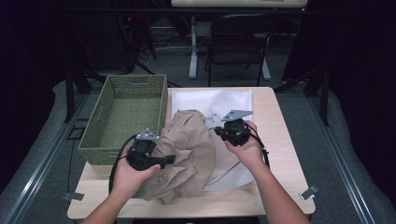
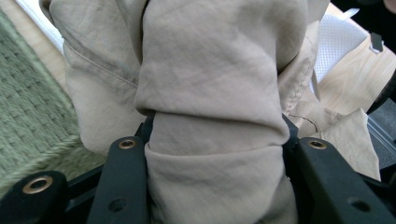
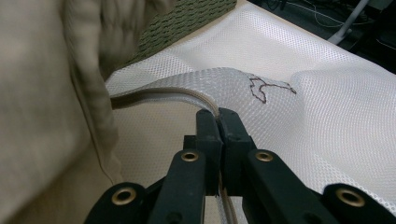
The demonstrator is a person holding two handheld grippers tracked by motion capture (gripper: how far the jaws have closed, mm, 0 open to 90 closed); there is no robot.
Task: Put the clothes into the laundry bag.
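A crumpled tan garment (image 1: 189, 147) lies half over a white mesh bag (image 1: 224, 99) on the wooden table. My left gripper (image 1: 169, 160) sits at the garment's left side. In the left gripper view its jaws squeeze a thick fold of the tan garment (image 2: 210, 84), so my left gripper (image 2: 217, 131) is shut on it. My right gripper (image 1: 218, 131) is at the bag's opening, right of the garment. In the right gripper view my right gripper (image 3: 218, 115) is shut on the corded rim of the mesh bag (image 3: 327, 107), lifting it slightly, with the tan garment (image 3: 42, 116) hanging just to the left.
A green woven basket (image 1: 100, 148) stands on the table's left half, touching the garment; its weave (image 2: 28, 116) is close beside my left gripper. Bare wood (image 1: 280, 140) runs along the table's right and front edges. A black chair (image 1: 238, 42) stands beyond the table.
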